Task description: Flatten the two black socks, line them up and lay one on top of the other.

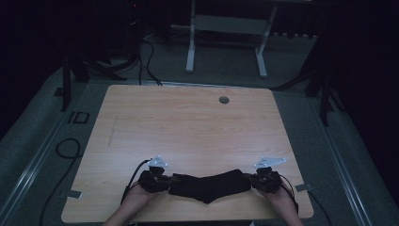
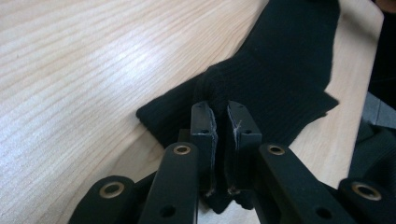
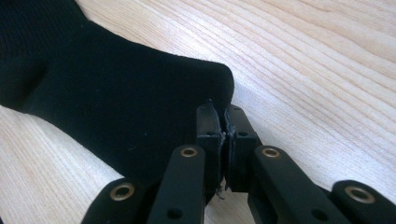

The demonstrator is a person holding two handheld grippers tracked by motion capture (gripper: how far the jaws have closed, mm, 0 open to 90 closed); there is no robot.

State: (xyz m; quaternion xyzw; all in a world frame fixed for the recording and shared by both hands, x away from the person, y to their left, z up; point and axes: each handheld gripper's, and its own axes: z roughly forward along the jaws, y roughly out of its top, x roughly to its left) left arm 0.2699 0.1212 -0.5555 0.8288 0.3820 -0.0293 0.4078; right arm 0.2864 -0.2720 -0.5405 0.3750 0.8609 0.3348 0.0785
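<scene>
Sock [image 1: 209,187]: black, ribbed, stretched between the two grippers near the front edge of the table [image 1: 188,122], its middle sagging toward the person.

The left gripper [image 2: 223,116] has its jaws nearly together, clamped on a pinch of knit at one end of the sock; in the left gripper view the fabric bunches up between the pads and the rest fans out flat across the wood beyond. The right gripper [image 3: 219,116] is likewise closed down on the opposite end, biting just the rounded corner of the cloth, which looks like a thinner hold than the left one. In the high view the left gripper [image 1: 165,179] and right gripper [image 1: 254,181] sit low over the table, level with each other, a hand [image 1: 136,200] behind each.

The step looks like laying the sock out flat. To do it well, I would keep both grips firm and lower evenly, so neither end touches first and drags. A light outward pull would take out the sag in the middle before the cloth settles. The right corner could slip if tension rises too far, so the pull should stay gentle. Release only once the sock lies fully on the wood, opening both jaws together and lifting straight up, so the knit is not snagged by the pads.
</scene>
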